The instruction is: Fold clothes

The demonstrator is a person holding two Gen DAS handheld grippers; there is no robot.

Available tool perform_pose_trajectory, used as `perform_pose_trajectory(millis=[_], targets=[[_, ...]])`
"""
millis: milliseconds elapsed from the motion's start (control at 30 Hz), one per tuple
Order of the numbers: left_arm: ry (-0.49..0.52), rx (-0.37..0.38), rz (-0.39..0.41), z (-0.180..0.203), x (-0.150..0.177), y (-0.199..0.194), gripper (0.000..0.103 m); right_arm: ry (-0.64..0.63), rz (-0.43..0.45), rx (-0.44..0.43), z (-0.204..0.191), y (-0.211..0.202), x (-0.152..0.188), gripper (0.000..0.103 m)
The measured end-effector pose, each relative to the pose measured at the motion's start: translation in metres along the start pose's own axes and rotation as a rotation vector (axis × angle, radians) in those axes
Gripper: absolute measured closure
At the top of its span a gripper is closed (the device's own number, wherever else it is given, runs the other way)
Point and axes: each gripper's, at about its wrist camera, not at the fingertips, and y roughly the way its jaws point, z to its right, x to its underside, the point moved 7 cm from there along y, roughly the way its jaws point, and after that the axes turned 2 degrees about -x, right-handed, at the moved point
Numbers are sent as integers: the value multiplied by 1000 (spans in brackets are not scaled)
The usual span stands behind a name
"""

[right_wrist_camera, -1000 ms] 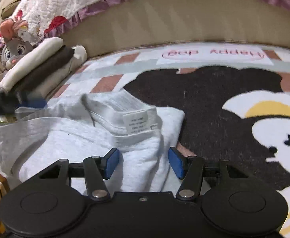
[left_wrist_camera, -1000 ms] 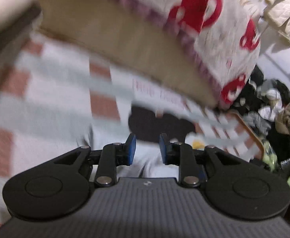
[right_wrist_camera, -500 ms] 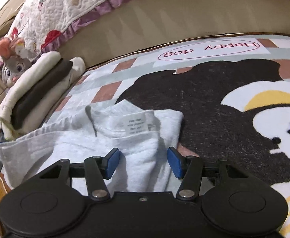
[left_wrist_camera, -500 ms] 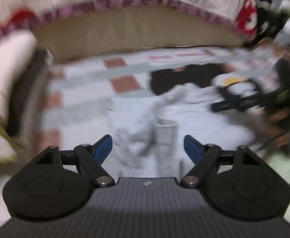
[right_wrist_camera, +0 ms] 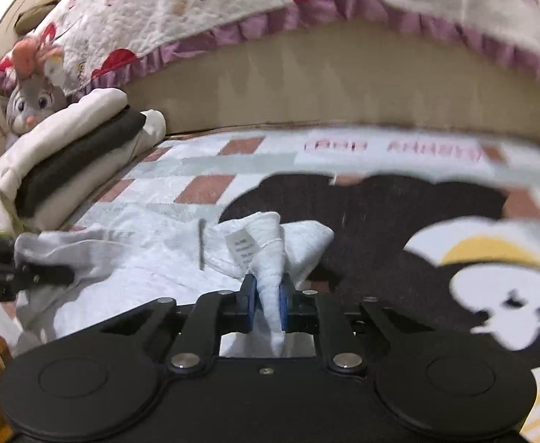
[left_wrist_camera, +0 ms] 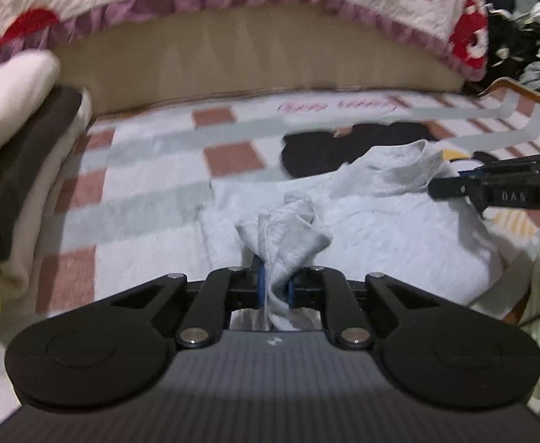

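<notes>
Both hand-held grippers, left (left_wrist_camera: 274,288) and right (right_wrist_camera: 267,304), are pinching bunched cloth of the grey shirt (left_wrist_camera: 399,221) that's lying half-flattened on the rug (left_wrist_camera: 151,199), while a finished-looking folded stack (right_wrist_camera: 70,162) is sitting at 10 o'clock.

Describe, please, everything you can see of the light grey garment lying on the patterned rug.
The light grey garment looks like soft knit cotton, with a ribbed neckband and a white printed label inside it. It lies loosely spread and rumpled on the rug, partly over its dark cartoon figure. The left tongs pinch a bunched fold at one edge; the right tongs pinch a fold beside the label.
</notes>
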Motion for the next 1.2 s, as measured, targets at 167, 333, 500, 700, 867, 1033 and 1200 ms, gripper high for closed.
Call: perform_pose_trajectory(millis=[167,333,500,700,867,1033,1200], targets=[[-88,8,-12,-15,-5,17,89,-52,-14,103,4,1,-2,90],[-202,23,-28,-37,-1,31,83,32,-81,126,22,27,8,83],[-260,-4,-30,-50,0,34,76,7,-78,165,24,25,8,85],[-165,-146,-58,-54,3,36,73,35,-114,276,54,31,15,102],[-312,-79,-20,-64,-4,17,77,286,2,149,71,0,1,92],[-314,-84,-91,-56,11,7,78,347,17,-57,51,-27,-1,73],[-316,-89,-162,-49,26,-4,72,387,-69,-86,41,-18,20,66]])
